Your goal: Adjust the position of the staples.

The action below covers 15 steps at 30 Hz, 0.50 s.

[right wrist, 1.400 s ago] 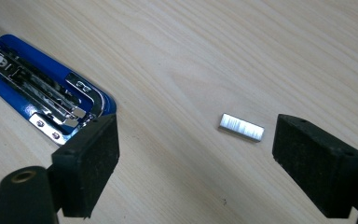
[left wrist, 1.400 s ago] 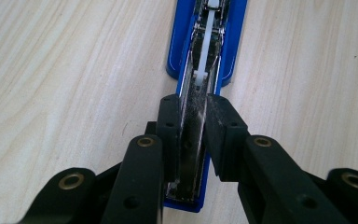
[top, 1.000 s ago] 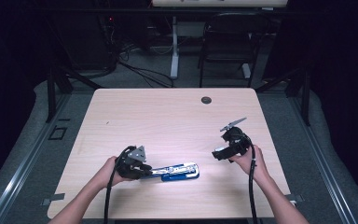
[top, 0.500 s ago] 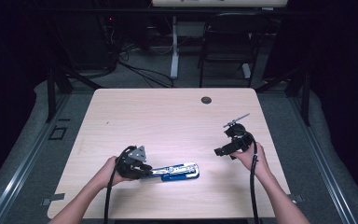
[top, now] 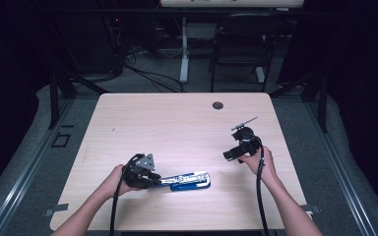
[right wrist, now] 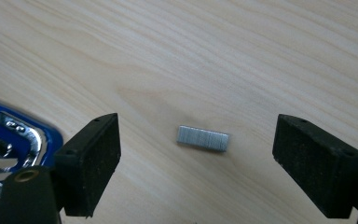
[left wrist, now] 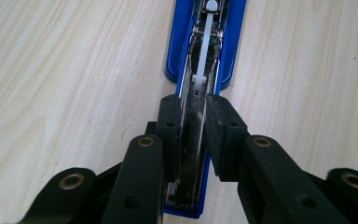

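Note:
A blue stapler (top: 189,180) lies flipped open on the table, its metal staple channel (left wrist: 205,56) facing up. My left gripper (top: 157,181) (left wrist: 196,126) is shut on the stapler's rear end, with the pads (left wrist: 170,126) pressing on both sides of the metal part. In the right gripper view, a short silver strip of staples (right wrist: 202,138) lies flat on the wood. My right gripper (top: 229,156) (right wrist: 204,163) hangs over it, open. Its jaws have just been closing a little, with the strip between them and touching neither pad (right wrist: 93,158).
The light wooden table (top: 177,123) has a small dark round disc (top: 218,105) near its far edge. Behind the table stand a dark chair (top: 241,39) and a white desk leg (top: 183,59), with cables on the floor. A corner of the stapler (right wrist: 14,140) lies left of the right jaws.
My right gripper has shifted slightly and dipped toward the table. The left gripper and the stapler have stayed where they were.

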{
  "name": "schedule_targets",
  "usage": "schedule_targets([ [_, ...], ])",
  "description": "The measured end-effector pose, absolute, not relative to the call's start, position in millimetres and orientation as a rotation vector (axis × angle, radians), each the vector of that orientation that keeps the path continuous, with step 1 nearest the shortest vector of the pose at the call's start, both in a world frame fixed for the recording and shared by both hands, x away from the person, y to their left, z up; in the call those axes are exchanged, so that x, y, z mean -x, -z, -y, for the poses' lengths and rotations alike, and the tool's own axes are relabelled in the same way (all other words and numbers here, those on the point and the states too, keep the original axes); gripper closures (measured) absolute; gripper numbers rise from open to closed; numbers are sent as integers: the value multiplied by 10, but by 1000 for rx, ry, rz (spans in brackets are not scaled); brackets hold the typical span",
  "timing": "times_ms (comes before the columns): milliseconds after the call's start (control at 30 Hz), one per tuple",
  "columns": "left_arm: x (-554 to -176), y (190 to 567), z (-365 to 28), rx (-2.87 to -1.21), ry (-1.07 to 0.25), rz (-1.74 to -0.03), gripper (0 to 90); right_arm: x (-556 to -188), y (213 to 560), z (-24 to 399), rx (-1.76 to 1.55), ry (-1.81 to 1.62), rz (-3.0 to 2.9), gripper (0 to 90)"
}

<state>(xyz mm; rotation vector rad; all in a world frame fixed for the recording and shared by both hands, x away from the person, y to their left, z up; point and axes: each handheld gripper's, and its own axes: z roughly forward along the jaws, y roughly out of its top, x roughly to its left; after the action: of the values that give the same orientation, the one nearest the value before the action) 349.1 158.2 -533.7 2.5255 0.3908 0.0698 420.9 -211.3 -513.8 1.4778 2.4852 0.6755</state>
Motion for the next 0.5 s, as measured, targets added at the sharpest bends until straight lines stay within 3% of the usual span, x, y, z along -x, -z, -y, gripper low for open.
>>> schedule_targets([
  [500,-3492,5339,-1573,-2526,-69,-386,763,-4367,5369,2066,-1513,-514,-2408,239],
])
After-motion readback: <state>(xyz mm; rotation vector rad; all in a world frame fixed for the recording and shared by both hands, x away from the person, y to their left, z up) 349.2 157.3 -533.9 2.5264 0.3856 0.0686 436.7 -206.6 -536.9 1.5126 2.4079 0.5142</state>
